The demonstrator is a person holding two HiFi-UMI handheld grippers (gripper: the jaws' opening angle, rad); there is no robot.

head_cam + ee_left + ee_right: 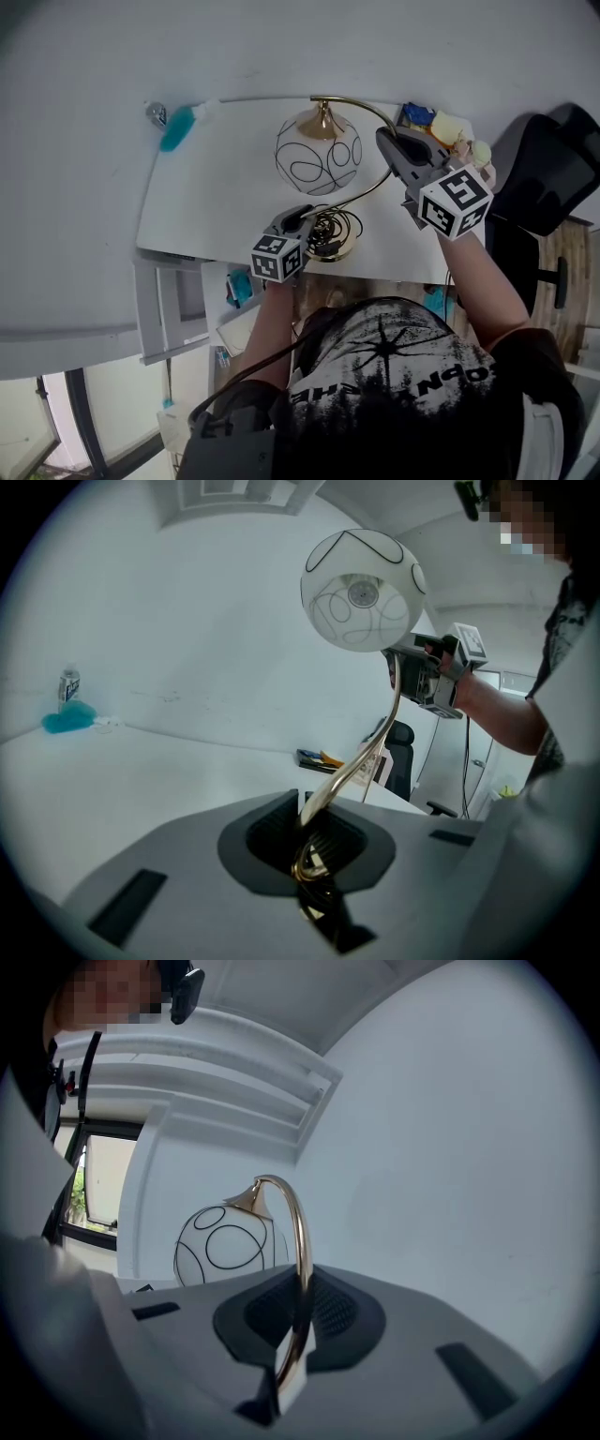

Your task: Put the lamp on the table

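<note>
White desk: lamp at its near edge. Glass globe likely fragile, top-heavy; brass stem stiff, slick. Left gripper fingers pinch stem low, right gripper fingers pinch its arch.

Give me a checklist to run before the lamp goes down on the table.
1. Left gripper shut on the lamp low on its stem, near the base: ok.
2. Right gripper shut on the stem's upper arc: ok.
3. Lamp over the table: ok, though the base is close to the near edge.
4. Base resting on the table: cannot tell.
5. Table bare around the lamp, with the blue cloth apart at the far left corner: ok.
</note>
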